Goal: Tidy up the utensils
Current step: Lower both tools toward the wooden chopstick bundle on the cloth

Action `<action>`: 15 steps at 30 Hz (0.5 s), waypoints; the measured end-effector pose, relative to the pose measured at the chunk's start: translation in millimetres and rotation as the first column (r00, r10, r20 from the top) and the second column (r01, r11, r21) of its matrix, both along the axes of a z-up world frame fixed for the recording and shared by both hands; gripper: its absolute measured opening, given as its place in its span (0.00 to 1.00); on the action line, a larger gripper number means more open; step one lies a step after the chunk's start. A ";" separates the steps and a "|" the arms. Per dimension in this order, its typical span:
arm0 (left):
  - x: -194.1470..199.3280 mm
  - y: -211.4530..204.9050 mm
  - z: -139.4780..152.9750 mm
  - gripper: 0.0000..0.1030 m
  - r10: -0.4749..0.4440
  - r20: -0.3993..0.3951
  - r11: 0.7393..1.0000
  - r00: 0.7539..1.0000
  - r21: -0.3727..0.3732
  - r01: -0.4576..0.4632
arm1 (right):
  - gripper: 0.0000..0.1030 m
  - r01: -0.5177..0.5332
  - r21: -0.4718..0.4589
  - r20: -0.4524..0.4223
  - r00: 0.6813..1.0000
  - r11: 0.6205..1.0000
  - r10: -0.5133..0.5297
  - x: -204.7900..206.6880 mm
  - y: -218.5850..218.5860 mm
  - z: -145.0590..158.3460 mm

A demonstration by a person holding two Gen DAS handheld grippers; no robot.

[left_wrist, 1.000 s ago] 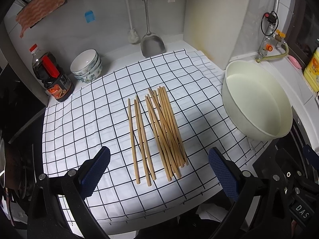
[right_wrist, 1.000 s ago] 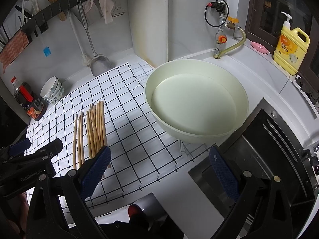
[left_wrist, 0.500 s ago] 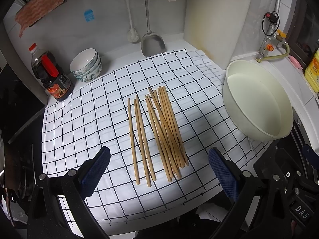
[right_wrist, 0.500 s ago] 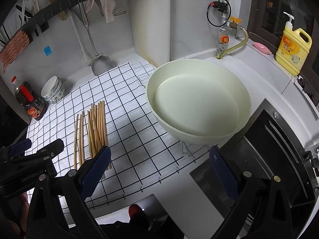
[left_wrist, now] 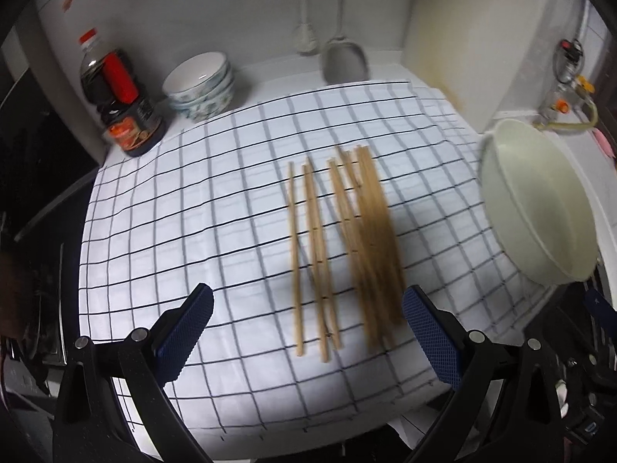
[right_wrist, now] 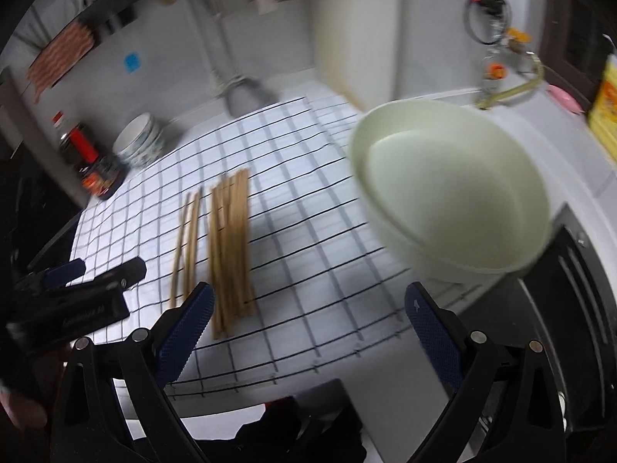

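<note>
Item 1: left tongs (left_wrist: 306, 318), blue pads spread wide apart, gripping nothing, hovering over the near edge of the checked cloth (left_wrist: 193, 208) covering the desk.

Item 2: right tongs (right_wrist: 308, 318), likewise spread apart and carrying nothing, hanging above the cloth's near right corner.

Item 3: chopsticks (left_wrist: 347, 247), wooden, lying loose on the cloth just beyond the left tongs; roughly 3 are sitting apart on the left, the rest overlapping in a blurred bundle. None is being gripped, so sorting appears not yet begun.

Item 4: basin (left_wrist: 536, 208), pale, sitting right of the cloth, holding no utensils.

Item 5: stacked bowls (left_wrist: 200, 87) and sauce bottle (left_wrist: 119, 96), standing at the far left by the wall.
</note>
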State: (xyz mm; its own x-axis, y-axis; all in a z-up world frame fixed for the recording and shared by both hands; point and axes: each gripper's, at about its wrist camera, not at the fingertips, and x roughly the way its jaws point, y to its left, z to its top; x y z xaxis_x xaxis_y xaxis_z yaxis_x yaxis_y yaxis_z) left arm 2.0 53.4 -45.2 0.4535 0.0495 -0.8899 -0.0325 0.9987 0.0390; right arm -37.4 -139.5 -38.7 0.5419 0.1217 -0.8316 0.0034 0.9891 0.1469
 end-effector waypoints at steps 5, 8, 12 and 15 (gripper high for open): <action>10.2 26.2 -27.9 0.94 0.031 -0.011 0.998 0.999 0.061 -0.030 | 0.92 -0.044 -0.006 0.002 0.999 0.999 0.044 16.7 17.7 -21.9; 17.8 38.3 -43.1 0.94 0.045 -0.010 0.996 0.999 0.075 -0.045 | 0.92 -0.050 -0.015 -0.006 0.999 0.999 0.050 31.3 26.8 -39.8; 27.4 45.5 -63.1 0.94 0.034 -0.005 0.998 0.999 0.057 -0.034 | 0.92 -0.080 -0.029 -0.023 0.997 0.996 0.079 51.2 37.3 -60.3; 32.8 43.6 -71.8 0.94 0.021 0.011 0.999 1.000 0.044 -0.021 | 0.92 -0.076 -0.036 -0.019 0.997 0.996 0.075 65.7 42.1 -74.6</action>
State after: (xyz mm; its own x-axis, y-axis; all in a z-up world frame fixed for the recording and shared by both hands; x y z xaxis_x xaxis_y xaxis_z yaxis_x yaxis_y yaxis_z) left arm 34.8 96.9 -117.0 0.4610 0.0987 -0.8819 -0.0542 0.9951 0.0830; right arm 28.3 -97.5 -113.2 0.5174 0.1309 -0.8457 -0.0692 0.9914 0.1111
